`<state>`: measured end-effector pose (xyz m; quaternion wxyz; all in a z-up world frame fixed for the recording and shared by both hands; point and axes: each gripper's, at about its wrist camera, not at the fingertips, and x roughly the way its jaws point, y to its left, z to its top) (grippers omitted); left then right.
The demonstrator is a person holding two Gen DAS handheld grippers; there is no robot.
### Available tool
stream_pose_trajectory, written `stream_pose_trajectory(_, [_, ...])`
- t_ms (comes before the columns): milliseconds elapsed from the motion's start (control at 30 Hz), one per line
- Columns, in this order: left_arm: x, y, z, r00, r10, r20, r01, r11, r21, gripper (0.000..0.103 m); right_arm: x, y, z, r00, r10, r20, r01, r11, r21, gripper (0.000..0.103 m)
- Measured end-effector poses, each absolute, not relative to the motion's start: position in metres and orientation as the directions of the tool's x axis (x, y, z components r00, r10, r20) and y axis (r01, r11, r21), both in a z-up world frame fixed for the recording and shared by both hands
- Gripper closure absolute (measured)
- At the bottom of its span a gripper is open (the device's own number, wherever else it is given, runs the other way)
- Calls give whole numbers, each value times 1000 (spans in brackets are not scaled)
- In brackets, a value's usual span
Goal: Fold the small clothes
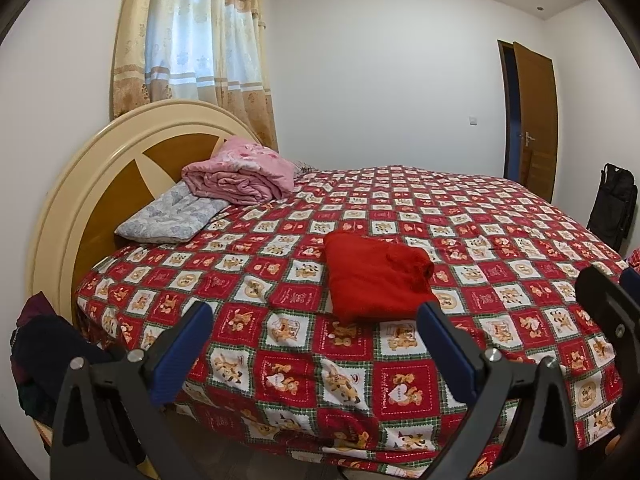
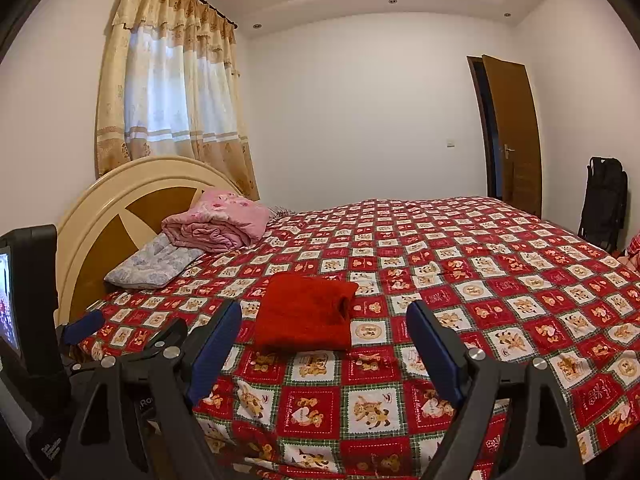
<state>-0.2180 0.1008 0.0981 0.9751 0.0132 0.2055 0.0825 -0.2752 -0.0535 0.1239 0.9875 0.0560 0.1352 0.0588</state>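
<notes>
item: red knit garment (image 1: 378, 276), folded, lying on the bed (image 1: 520, 240) | handling: looks soft, light, floppy | grasp: pinch a folded edge | left tongs (image 1: 316, 320) and right tongs (image 2: 324, 320): both open, empty

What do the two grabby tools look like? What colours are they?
Both look alike. The left tool has two black plastic arms shaped like open triangles, blue flat pads on its fingers and shiny silver bolts. The right tool matches: black frame, blue pads, silver bolts. No cables or sleeves show.
</notes>
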Motion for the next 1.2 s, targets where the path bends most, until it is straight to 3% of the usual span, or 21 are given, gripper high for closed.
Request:
stream_pose_trajectory(400, [-218, 102, 101, 908, 158, -388, -156, 987, 38, 0, -280, -53, 124, 963, 121, -240, -94, 988, 120, 18])
stream_pose_trajectory(667, [-215, 111, 102, 909, 29, -417, -70, 994, -83, 0, -280, -50, 124, 961, 123, -249, -97, 989, 115, 18])
stream_pose_trajectory(1200, [-213, 107, 100, 902, 109, -417, -129, 991, -21, 0, -277, -50, 122, 958, 126, -258, -96, 987, 125, 18])
